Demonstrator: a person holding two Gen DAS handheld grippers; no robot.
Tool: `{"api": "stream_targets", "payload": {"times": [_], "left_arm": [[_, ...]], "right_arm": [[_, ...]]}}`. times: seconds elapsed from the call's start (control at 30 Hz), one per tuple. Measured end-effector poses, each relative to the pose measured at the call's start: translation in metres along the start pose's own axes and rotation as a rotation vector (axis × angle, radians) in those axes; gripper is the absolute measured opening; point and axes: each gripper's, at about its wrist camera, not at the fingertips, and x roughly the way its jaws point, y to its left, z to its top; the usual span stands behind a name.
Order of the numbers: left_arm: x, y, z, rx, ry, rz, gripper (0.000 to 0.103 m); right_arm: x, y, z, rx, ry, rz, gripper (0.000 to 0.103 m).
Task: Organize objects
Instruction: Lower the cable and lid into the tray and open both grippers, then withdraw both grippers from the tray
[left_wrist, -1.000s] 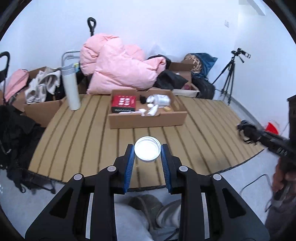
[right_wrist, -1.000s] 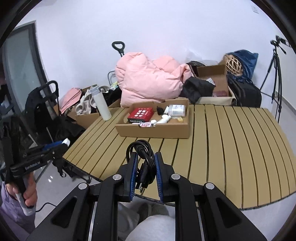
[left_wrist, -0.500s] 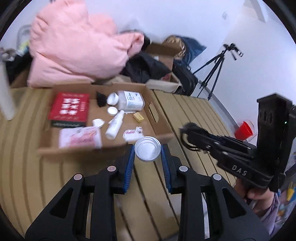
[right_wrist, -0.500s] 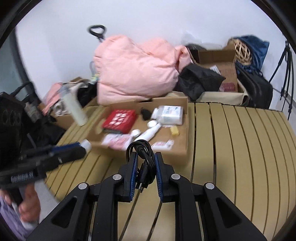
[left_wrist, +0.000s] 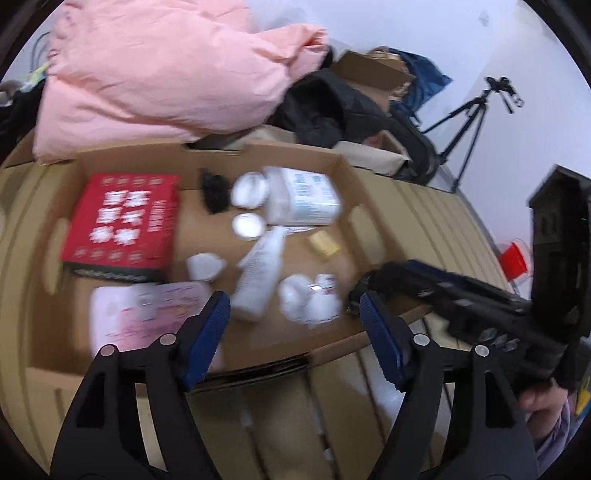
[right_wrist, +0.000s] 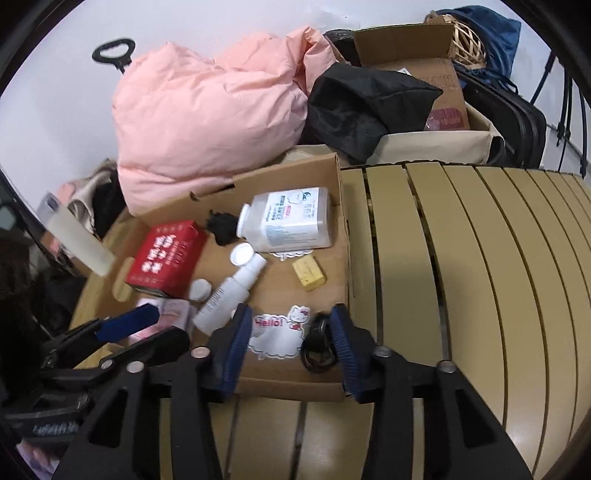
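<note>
A shallow cardboard box sits on the slatted table and holds a red box, a large white bottle, a small spray bottle, a yellow block and a Hello Kitty card. My right gripper is open over the box's near right corner. A coiled black cable lies in the box beside its right finger. My left gripper is open over the box's near edge. A blurred white object lies between its fingers in the box.
A pink duvet, black bags and an open cardboard box crowd the far side behind the table. A tall white flask stands at the left. A tripod stands by the right wall. Bare table slats extend to the right.
Both grippers moved forward over the cardboard box and opened. The left let go of the round white lid, the right let go of the black cable, which now lies in the box.
</note>
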Motion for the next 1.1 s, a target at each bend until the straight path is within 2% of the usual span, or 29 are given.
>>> {"api": "stream_targets", "payload": {"times": [0.07,0.17,0.23,0.37,0.43,0.47,0.57,0.67,0.8,0.9,1.1], "left_arm": [[-0.023,0.008,0.002,-0.006,-0.024,0.044,0.070],[-0.067,0.014,0.002,0.013,-0.055,0.145,0.082],[-0.098,0.018,0.000,0.039,-0.064,0.238,0.086],[-0.164,0.029,-0.013,0.058,-0.069,0.357,0.090],[-0.205,0.030,-0.026,0.054,-0.104,0.418,0.102],[-0.221,0.029,-0.033,0.053,-0.123,0.433,0.103],[-0.266,0.020,-0.053,0.049,-0.175,0.439,0.103],[-0.297,0.010,-0.069,0.035,-0.191,0.427,0.103],[-0.325,-0.006,-0.094,0.033,-0.216,0.454,0.103],[-0.345,-0.016,-0.130,0.002,-0.242,0.465,0.103],[-0.377,-0.044,-0.203,0.033,-0.290,0.474,0.103]], "right_arm": [[-0.013,0.002,0.003,0.006,-0.028,0.002,0.062],[-0.045,0.006,0.009,0.011,-0.073,0.012,0.076],[-0.069,0.012,0.011,0.003,-0.088,0.003,0.076],[-0.128,0.027,0.002,-0.085,-0.068,-0.021,0.077],[-0.157,0.028,-0.007,-0.100,-0.065,-0.043,0.077],[-0.177,0.029,-0.013,-0.105,-0.075,-0.042,0.077],[-0.224,0.038,-0.030,-0.116,-0.113,-0.037,0.082],[-0.263,0.059,-0.046,-0.145,-0.156,-0.005,0.082],[-0.292,0.089,-0.066,-0.212,-0.174,-0.001,0.082],[-0.305,0.102,-0.088,-0.235,-0.174,0.007,0.082],[-0.340,0.110,-0.164,-0.258,-0.195,0.011,0.082]]}}
